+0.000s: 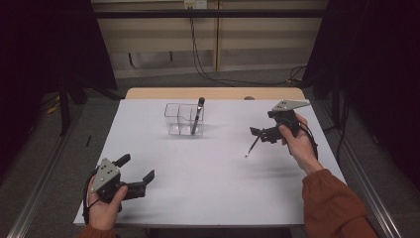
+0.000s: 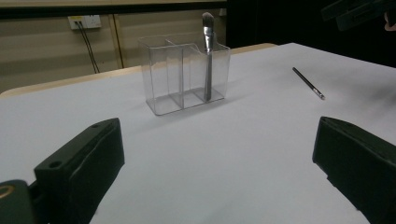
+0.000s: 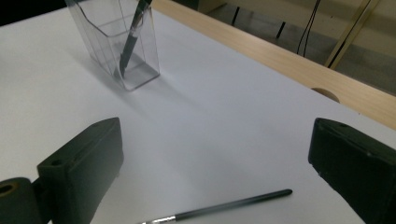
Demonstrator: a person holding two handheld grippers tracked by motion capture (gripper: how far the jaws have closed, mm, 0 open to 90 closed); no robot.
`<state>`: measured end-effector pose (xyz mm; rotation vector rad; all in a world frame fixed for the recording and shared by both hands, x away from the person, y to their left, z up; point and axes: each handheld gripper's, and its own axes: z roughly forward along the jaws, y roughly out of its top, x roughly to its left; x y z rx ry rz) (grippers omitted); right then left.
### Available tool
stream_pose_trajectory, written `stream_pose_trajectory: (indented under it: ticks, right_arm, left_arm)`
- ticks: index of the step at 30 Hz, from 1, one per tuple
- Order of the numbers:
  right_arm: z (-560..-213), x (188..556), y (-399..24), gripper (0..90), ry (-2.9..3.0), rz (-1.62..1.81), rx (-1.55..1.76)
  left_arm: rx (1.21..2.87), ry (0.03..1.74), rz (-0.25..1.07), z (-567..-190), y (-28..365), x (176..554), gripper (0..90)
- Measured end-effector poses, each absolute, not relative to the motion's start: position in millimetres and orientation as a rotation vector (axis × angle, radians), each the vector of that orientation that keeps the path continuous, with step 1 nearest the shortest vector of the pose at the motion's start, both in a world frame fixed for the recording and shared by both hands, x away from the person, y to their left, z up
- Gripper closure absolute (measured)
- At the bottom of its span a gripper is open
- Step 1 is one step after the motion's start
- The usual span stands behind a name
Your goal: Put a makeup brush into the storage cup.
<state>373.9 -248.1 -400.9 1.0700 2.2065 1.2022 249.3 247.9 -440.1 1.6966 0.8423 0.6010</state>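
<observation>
I hold my right hand-held gripper (image 1: 261, 133) just above the bench (image 1: 208, 178), on its right side, with the jaws spread wide apart and nothing between them. The thin black brush (image 1: 252, 147) lies flat on the white surface directly below and slightly ahead of those jaws. In the right gripper view the brush (image 3: 224, 205) runs across the gap between my two jaws, low in the frame, its dark handle end toward the right jaw and its metal ferrule toward the left one. I am close over it, but the jaws do not touch it.

Farther off, toward the back middle of the bench, stands a clear divided organizer (image 1: 183, 119). A second, larger brush (image 1: 198, 115) stands in its right compartment, leaning a little, bristles up.

My left hand-held gripper (image 1: 134, 169) rests low at the near left corner of the bench, jaws also wide apart and empty. From the left gripper view, the organizer (image 2: 184, 74) sits ahead of it, and the thin brush (image 2: 308, 83) lies well apart to the right.
</observation>
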Motion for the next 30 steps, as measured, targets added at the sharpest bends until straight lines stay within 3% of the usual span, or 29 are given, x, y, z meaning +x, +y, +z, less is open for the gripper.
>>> stream_pose_trajectory:
  ticks: [30]
  right_arm:
    - [-403.8,384.2,-241.9,2.8,2.659,0.862,0.979]
  left_arm:
    - [1.717,0.838,0.599,-441.0,247.7,249.8,2.3]
